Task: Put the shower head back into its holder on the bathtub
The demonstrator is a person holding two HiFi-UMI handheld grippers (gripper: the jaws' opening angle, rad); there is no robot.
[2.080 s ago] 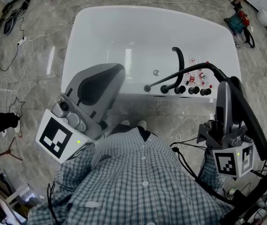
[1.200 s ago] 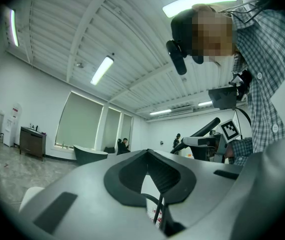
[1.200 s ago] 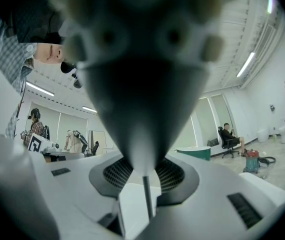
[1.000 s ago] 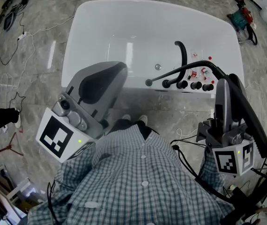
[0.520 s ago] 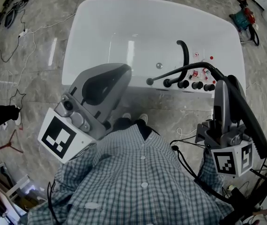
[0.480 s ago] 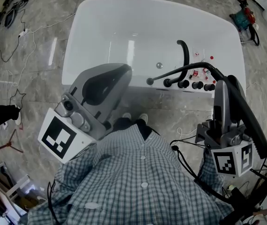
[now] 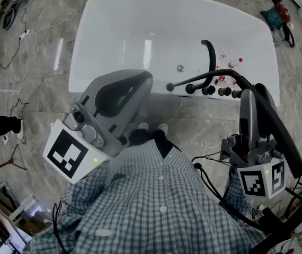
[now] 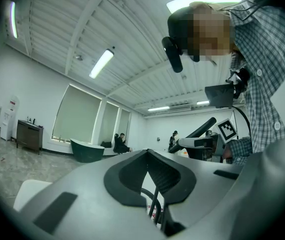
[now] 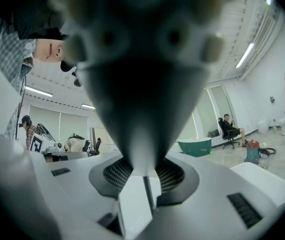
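Right gripper [image 7: 248,97] [image 9: 143,171] is clamped on the long black shower head [image 7: 279,137] [image 9: 142,84], which is held over the floor just before the white oval bathtub [image 7: 140,15]. Left gripper [image 7: 140,78] [image 8: 146,153] is pressed together, empty.

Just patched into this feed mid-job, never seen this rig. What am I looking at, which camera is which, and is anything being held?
No robot arm here: a person in a checked shirt holds a two-jaw gripper in each hand. The wide picture comes from a head camera looking down; the other two cameras ride on the grippers and look along their jaws. Below stands a white bathtub on a stone floor, with a curved black spout and black knobs on its near rim. The right gripper is shut on the black shower head, whose thin hose reaches toward that rim. The left gripper is shut and empty. I can't pick out the holder.
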